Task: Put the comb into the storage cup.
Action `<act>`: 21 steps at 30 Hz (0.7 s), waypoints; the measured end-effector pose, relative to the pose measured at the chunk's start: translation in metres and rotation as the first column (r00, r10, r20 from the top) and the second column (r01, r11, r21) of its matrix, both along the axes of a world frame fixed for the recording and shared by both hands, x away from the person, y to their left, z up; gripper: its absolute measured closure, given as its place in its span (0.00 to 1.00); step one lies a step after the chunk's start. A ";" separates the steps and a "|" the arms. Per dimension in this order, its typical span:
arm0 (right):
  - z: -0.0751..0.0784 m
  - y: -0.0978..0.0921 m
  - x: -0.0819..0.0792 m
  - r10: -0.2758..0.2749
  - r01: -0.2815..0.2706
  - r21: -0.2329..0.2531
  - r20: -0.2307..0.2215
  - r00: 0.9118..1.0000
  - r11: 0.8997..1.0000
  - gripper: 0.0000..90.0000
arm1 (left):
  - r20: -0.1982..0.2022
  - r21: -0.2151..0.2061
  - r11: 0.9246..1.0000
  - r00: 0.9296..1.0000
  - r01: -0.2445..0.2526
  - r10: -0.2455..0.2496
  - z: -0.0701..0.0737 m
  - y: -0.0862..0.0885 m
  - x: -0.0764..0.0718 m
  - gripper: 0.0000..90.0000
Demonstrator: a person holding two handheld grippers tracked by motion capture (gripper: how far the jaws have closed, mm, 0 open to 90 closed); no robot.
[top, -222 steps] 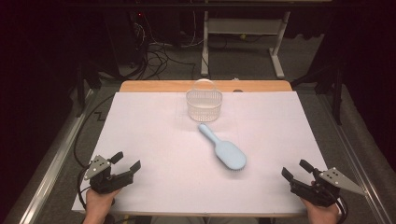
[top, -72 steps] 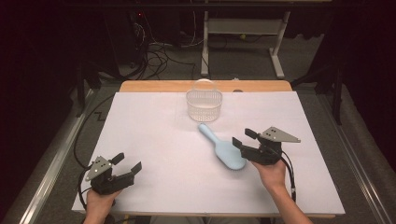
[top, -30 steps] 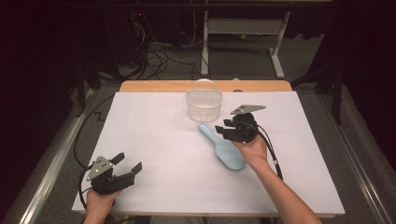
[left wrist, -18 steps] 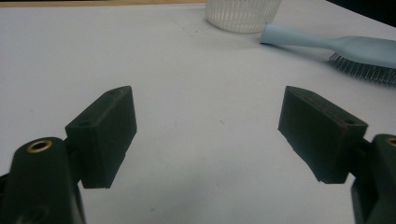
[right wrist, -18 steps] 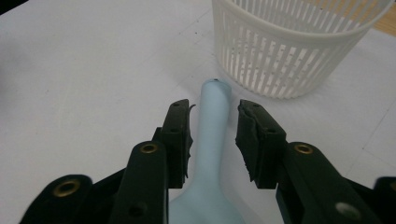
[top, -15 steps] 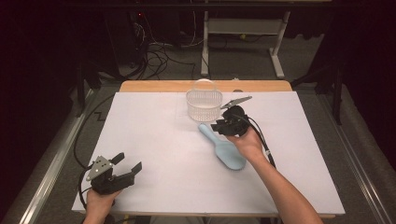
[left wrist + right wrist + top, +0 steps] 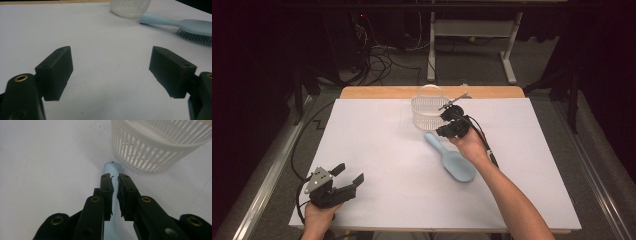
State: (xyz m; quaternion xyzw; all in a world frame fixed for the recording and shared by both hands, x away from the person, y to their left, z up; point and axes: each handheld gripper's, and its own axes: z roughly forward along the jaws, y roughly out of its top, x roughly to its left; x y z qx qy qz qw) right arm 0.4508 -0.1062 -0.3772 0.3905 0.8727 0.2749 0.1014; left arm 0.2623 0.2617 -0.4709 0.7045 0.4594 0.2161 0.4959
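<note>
A light blue hairbrush lies bristles down on the white sheet, its handle pointing at a white slatted basket. My right gripper hangs just over the handle's end, close to the basket. Its jaws are shut with only a thin slit between them, and in the right gripper view the handle runs underneath them, not between them. My left gripper rests near the front left corner, open and empty. From the left gripper view the brush and basket lie far ahead.
The white sheet covers a wooden table whose far edge shows behind the basket. Beyond the table are dark floor, cables and a desk frame. The right forearm crosses the sheet's front right part.
My right gripper has travelled from the front right corner to the brush handle beside the basket, and its jaws have come together. The left gripper, brush and basket have stayed put.
</note>
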 end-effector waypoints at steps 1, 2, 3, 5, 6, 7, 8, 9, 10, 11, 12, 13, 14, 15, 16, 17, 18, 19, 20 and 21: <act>0.000 0.000 0.000 0.000 0.000 0.000 0.000 1.000 1.000 0.94 | 0.000 0.000 1.000 1.000 0.000 0.000 0.000 0.000 0.000 0.21; -0.001 0.005 0.004 -0.003 0.003 -0.018 -0.011 1.000 1.000 0.96 | 0.000 -0.001 1.000 1.000 0.001 -0.001 0.000 0.000 0.000 0.21; -0.001 0.005 0.004 -0.003 0.003 -0.018 -0.011 1.000 1.000 0.96 | 0.001 -0.002 1.000 1.000 0.001 -0.001 0.000 0.000 0.000 0.21; -0.003 0.009 0.007 -0.003 0.003 -0.035 -0.022 1.000 0.999 0.99 | 0.001 -0.005 1.000 1.000 0.000 0.000 0.000 0.000 0.000 0.21; -0.004 0.012 0.009 -0.007 0.005 -0.047 -0.036 0.999 0.999 1.00 | 0.001 -0.005 1.000 1.000 0.001 -0.001 0.000 0.001 0.000 0.21; -0.007 0.014 0.011 -0.007 0.005 -0.057 -0.046 0.999 0.998 1.00 | 0.001 -0.005 1.000 1.000 0.001 -0.001 0.000 0.001 0.000 0.21; -0.008 0.016 0.013 -0.006 0.002 -0.065 -0.054 0.999 0.998 1.00 | 0.001 -0.005 1.000 1.000 0.002 -0.002 0.000 0.001 0.000 0.21; -0.010 0.018 0.014 -0.009 0.004 -0.072 -0.062 0.998 0.997 1.00 | 0.002 -0.005 1.000 1.000 0.002 -0.002 0.000 0.000 0.000 0.21; -0.012 0.020 0.016 -0.007 0.001 -0.086 -0.069 0.998 0.996 1.00 | 0.001 -0.002 1.000 1.000 0.004 -0.004 0.000 0.000 0.000 0.21; -0.014 0.022 0.017 -0.017 0.010 -0.096 -0.078 0.997 0.995 1.00 | 0.001 0.000 1.000 1.000 0.005 -0.005 0.000 0.000 0.000 0.21; -0.018 0.024 0.021 -0.016 0.006 -0.122 -0.080 0.997 0.992 1.00 | 0.000 0.002 1.000 1.000 0.007 -0.007 0.000 0.000 0.000 0.21; -0.019 0.026 0.022 -0.025 0.013 -0.131 -0.084 0.996 0.991 1.00 | 0.000 0.003 1.000 1.000 0.008 -0.008 0.000 0.000 0.000 0.21; -0.019 0.026 0.022 -0.025 0.013 -0.131 -0.084 0.996 0.991 1.00 | 0.001 0.004 1.000 1.000 0.008 -0.008 0.000 -0.001 0.000 0.21; -0.021 0.027 0.023 -0.037 0.024 -0.142 -0.088 0.995 0.990 1.00 | 0.002 0.004 1.000 1.000 0.008 -0.008 0.000 -0.001 0.000 0.21; -0.022 0.028 0.025 -0.044 0.030 -0.146 -0.092 0.995 0.989 1.00 | 0.001 0.003 1.000 1.000 0.007 -0.007 0.000 -0.001 0.000 0.21; -0.025 0.029 0.028 -0.045 0.031 -0.160 -0.089 0.995 0.987 1.00 | 0.001 0.002 1.000 1.000 0.008 -0.008 0.000 0.000 0.000 0.21; -0.026 0.030 0.029 -0.040 0.025 -0.167 -0.087 0.995 0.986 1.00 | 0.001 0.002 1.000 1.000 0.008 -0.008 0.000 0.000 0.000 0.21; -0.027 0.031 0.030 -0.044 0.029 -0.170 -0.087 0.995 0.985 1.00 | 0.001 0.002 1.000 1.000 0.008 -0.008 0.000 0.000 0.000 0.21; -0.027 0.032 0.030 -0.047 0.031 -0.169 -0.091 0.995 0.985 1.00 | 0.001 0.002 1.000 1.000 0.009 -0.009 0.000 0.000 0.000 0.21; -0.028 0.033 0.031 -0.050 0.034 -0.168 -0.091 0.995 0.985 1.00 | 0.001 0.002 1.000 1.000 0.009 -0.009 0.000 -0.001 0.000 0.21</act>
